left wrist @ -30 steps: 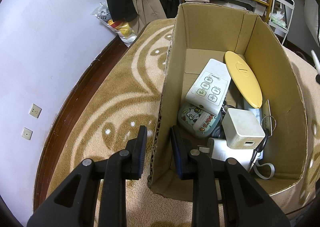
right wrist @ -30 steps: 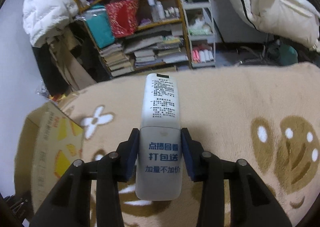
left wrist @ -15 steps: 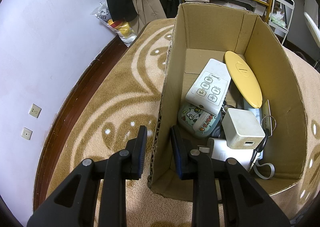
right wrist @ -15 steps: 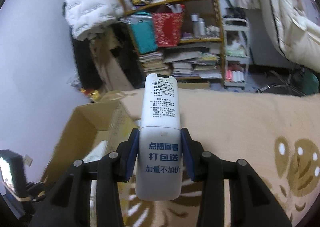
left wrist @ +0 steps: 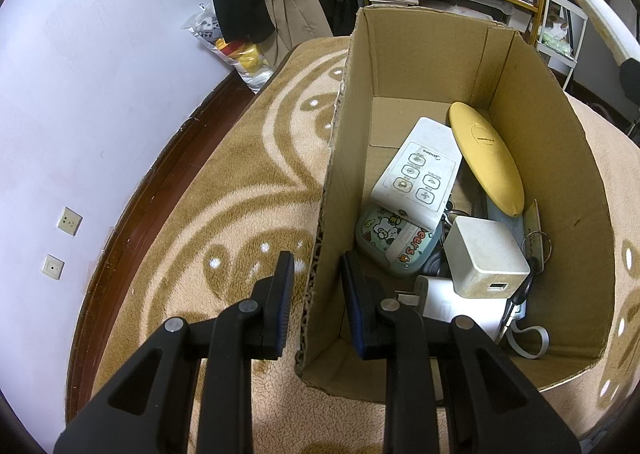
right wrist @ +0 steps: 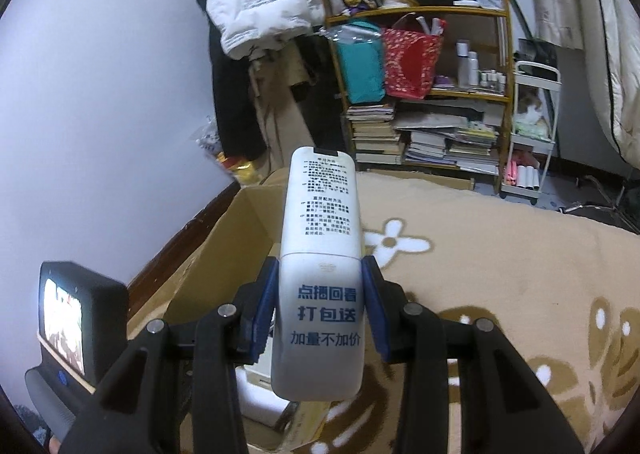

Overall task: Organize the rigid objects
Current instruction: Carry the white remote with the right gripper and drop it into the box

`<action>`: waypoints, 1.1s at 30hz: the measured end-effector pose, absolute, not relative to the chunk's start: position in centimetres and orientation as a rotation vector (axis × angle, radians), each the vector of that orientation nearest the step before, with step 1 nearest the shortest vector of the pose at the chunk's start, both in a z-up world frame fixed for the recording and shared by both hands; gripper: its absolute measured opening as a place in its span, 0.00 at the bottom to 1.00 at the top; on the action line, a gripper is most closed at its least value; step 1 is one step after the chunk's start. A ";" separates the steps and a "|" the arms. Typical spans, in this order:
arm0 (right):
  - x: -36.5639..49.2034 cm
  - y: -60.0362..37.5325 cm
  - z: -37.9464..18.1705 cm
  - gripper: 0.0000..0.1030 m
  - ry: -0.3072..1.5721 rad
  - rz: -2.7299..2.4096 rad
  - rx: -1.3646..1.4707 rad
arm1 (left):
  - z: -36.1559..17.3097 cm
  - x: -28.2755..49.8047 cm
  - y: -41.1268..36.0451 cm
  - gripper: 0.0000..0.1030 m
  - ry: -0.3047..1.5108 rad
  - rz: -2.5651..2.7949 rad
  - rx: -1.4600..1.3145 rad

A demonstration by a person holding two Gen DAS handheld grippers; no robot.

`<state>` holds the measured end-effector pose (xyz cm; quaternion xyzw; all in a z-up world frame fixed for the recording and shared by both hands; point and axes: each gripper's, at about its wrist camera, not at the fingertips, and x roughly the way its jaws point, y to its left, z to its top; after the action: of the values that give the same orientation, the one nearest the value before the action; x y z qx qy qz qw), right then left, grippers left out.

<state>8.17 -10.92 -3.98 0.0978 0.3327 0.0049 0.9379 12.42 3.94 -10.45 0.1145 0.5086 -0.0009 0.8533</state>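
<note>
Your right claw (right wrist: 319, 306), clamped on the white remote (right wrist: 320, 274), has swung from over the rug to above the box (left wrist: 460, 54), so a drop-in looks next; your left claw (left wrist: 316, 282) stays part-open astride the box's near wall, gripping nothing.

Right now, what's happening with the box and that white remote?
The right tongs are clamped on a white remote, holding it above the open cardboard box. The left tongs straddle the box's left wall, steadying it. Inside already: another remote, a yellow oval case and a white cube charger.
</note>
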 end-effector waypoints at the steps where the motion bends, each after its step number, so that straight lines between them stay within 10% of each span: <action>1: 8.1 -10.7 -4.1 0.42 0.682 0.015 0.199 | -10.4 12.4 3.9 0.23 1.070 -0.002 0.240; 33: 9.3 -10.4 -7.1 0.43 0.778 0.047 0.231 | -10.7 12.4 3.9 0.25 1.074 -0.009 0.237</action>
<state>9.28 -10.37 -7.13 0.1125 0.3785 0.0227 0.9184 12.38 3.92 -10.67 0.1125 0.5102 -0.0041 0.8526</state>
